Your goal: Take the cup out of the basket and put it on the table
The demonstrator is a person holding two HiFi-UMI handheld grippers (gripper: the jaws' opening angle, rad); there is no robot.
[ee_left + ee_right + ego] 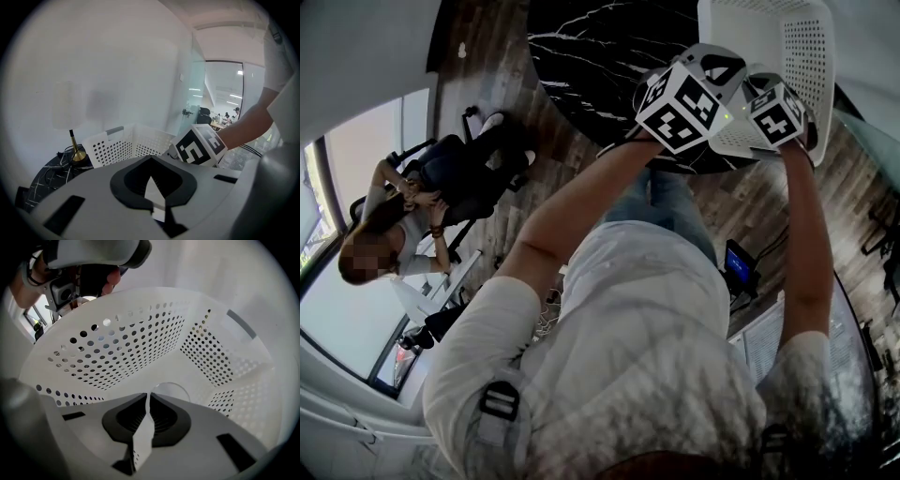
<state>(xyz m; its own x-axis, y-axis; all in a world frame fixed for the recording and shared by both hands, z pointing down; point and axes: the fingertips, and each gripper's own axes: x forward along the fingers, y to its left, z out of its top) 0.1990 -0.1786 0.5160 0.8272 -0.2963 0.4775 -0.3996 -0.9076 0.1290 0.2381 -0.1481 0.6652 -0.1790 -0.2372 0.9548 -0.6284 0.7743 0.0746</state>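
Your right gripper (147, 399) is down inside the basket (140, 348), its jaws drawn almost together with only a slit between them and nothing in them. The cup (171, 389) sits on the basket's floor just beyond the jaw tips. It is pale and see-through, and only an arc of its rim shows over the gripper body, so I cannot tell for sure whether it stands upright.

Spread the jaws before you go any lower. As they stand now they would only nudge the cup toward the basket's far wall. Once they are wide, bring one jaw to each side of the cup's wall, or one inside and one outside the rim. Close gently, because a thin clear cup will probably flex or pop out under a hard squeeze.

Your left gripper (152, 187) is outside the basket, beside its rim, with its jaws likewise nearly closed and empty. Use it to steady the rim, since a light perforated basket may slide or tip as you lift.

Raise the cup straight up until it is over the basket's rim. Then set it down on the dark marbled table (600, 47), on bare top beside the basket.
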